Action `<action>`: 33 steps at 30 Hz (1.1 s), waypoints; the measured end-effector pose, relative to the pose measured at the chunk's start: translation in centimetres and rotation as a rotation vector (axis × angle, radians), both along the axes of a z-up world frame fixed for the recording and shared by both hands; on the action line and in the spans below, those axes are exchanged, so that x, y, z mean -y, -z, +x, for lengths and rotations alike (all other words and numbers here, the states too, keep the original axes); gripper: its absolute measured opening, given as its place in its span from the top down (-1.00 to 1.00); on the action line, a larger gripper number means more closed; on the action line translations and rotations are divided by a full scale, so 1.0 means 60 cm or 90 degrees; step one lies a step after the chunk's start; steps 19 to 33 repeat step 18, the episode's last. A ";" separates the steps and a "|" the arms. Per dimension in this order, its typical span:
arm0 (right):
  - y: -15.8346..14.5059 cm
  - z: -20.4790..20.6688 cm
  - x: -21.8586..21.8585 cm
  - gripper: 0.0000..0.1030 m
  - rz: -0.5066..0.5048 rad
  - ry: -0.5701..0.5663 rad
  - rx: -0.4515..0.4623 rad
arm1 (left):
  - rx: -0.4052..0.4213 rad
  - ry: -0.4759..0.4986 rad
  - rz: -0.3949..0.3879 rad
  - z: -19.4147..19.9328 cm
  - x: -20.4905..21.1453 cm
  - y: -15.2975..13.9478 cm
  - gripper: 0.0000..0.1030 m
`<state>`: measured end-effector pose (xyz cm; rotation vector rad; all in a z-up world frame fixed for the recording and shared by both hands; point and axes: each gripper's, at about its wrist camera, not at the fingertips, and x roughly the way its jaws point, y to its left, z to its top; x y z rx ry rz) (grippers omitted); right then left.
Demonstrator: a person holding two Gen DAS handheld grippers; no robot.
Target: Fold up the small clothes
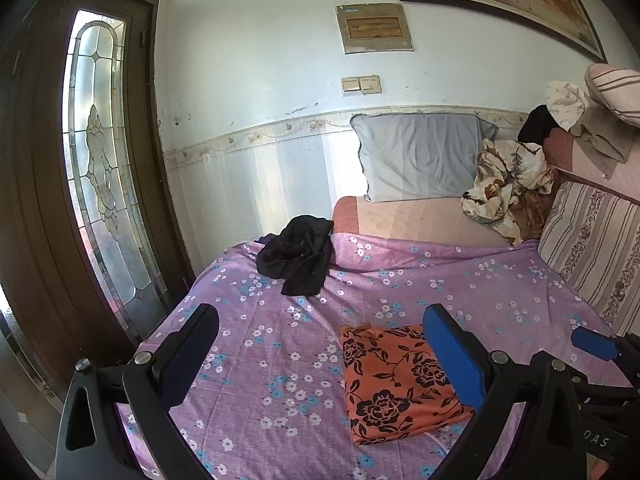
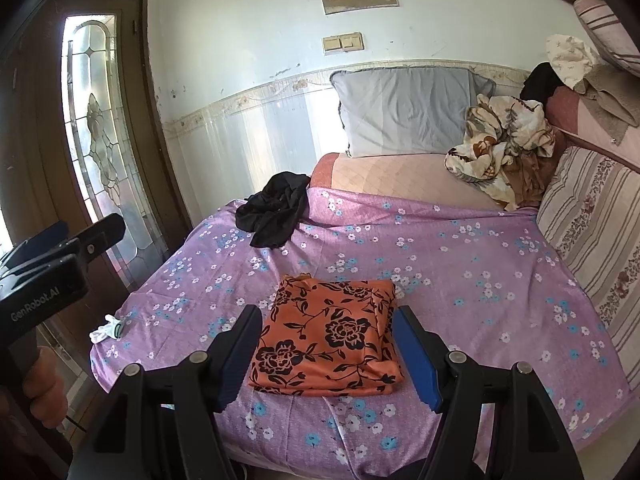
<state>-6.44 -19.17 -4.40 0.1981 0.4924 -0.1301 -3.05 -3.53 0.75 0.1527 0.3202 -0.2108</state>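
A folded orange cloth with black flowers [image 1: 396, 384] [image 2: 332, 340] lies flat on the purple flowered sheet [image 1: 280, 360] [image 2: 460, 280]. A crumpled black garment [image 1: 298, 258] [image 2: 276, 210] lies at the sheet's far left. My left gripper [image 1: 320, 356] is open and empty, held above the sheet left of the orange cloth; it also shows at the left edge of the right wrist view [image 2: 64, 236]. My right gripper [image 2: 326, 356] is open and empty, its fingers either side of the orange cloth's near part; its blue fingertip [image 1: 592, 342] shows in the left wrist view.
A small white sock [image 2: 106, 330] lies near the sheet's left edge. A grey pillow [image 1: 424, 156] leans on the wall. A heap of patterned clothes [image 1: 508, 188] and a striped cushion [image 1: 596, 248] sit at the right. A glass-panelled door [image 1: 100, 160] stands at the left.
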 end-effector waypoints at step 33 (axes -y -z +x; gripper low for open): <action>0.021 0.066 0.012 -0.40 -0.011 -0.005 -0.030 | 0.000 0.021 -0.016 0.056 0.007 0.013 -0.98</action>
